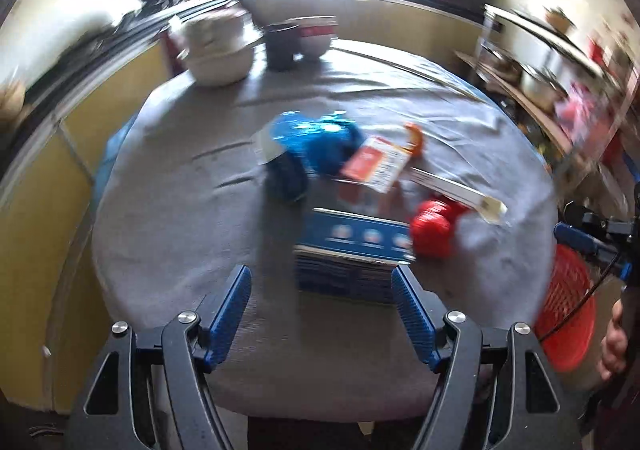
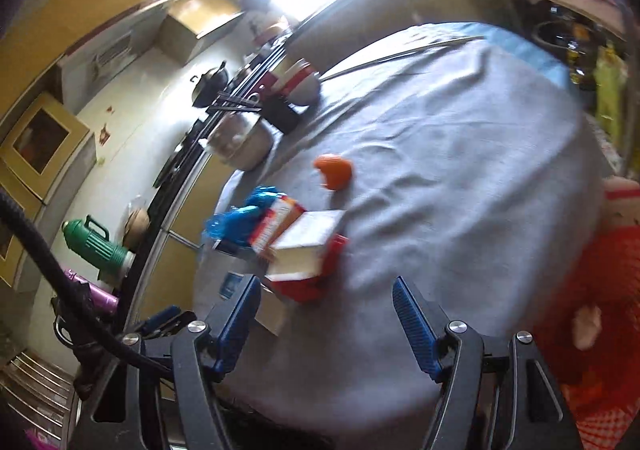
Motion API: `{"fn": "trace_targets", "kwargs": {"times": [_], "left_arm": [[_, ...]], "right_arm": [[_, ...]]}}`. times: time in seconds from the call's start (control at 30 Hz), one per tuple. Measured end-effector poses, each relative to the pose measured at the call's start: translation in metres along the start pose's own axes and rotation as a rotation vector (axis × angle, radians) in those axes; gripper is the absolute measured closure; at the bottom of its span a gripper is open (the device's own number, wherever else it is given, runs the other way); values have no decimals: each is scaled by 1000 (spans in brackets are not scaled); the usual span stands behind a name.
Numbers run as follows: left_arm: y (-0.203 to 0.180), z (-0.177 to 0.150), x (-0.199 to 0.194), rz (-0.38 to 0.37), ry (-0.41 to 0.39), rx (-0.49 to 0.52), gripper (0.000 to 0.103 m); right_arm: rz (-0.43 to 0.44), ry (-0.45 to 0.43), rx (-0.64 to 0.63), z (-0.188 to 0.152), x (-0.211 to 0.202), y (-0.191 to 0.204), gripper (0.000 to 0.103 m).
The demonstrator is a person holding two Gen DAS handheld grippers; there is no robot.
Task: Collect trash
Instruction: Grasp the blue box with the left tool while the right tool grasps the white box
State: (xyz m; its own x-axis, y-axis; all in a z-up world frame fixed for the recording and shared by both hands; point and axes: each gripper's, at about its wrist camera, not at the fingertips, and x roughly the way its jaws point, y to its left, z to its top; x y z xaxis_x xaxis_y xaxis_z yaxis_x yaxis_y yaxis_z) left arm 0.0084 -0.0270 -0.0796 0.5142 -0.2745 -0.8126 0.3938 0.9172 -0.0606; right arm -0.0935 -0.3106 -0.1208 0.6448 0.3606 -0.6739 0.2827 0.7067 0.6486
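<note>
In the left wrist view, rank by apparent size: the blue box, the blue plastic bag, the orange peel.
1. blue box, largest, though it lies nearest the camera, so that is unsure.
2. blue plastic bag.
3. orange peel, clearly smallest.

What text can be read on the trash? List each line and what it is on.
None can be read; both views are motion-blurred.
Blue box: white print and round marks, blurred.
Orange carton: white label with dark print, too blurred.
White box: dark marks near its end, too small.
Red wrapper: no print shows.
Blue bag: no print shows.
</note>
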Motion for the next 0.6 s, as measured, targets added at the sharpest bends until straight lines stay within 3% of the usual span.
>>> {"fn": "trace_targets", "kwargs": {"times": [0.2, 0.37, 0.6], "left_arm": [[31, 9, 13, -78, 76, -155, 29], [42, 24, 37, -163, 194, -373, 29], [45, 37, 72, -137, 336, -615, 29]], "right_arm": [[-22, 9, 7, 20, 39, 28, 25], [-61, 49, 10, 27, 65, 33, 25], [-151, 88, -18, 34, 86, 37, 25]]}}
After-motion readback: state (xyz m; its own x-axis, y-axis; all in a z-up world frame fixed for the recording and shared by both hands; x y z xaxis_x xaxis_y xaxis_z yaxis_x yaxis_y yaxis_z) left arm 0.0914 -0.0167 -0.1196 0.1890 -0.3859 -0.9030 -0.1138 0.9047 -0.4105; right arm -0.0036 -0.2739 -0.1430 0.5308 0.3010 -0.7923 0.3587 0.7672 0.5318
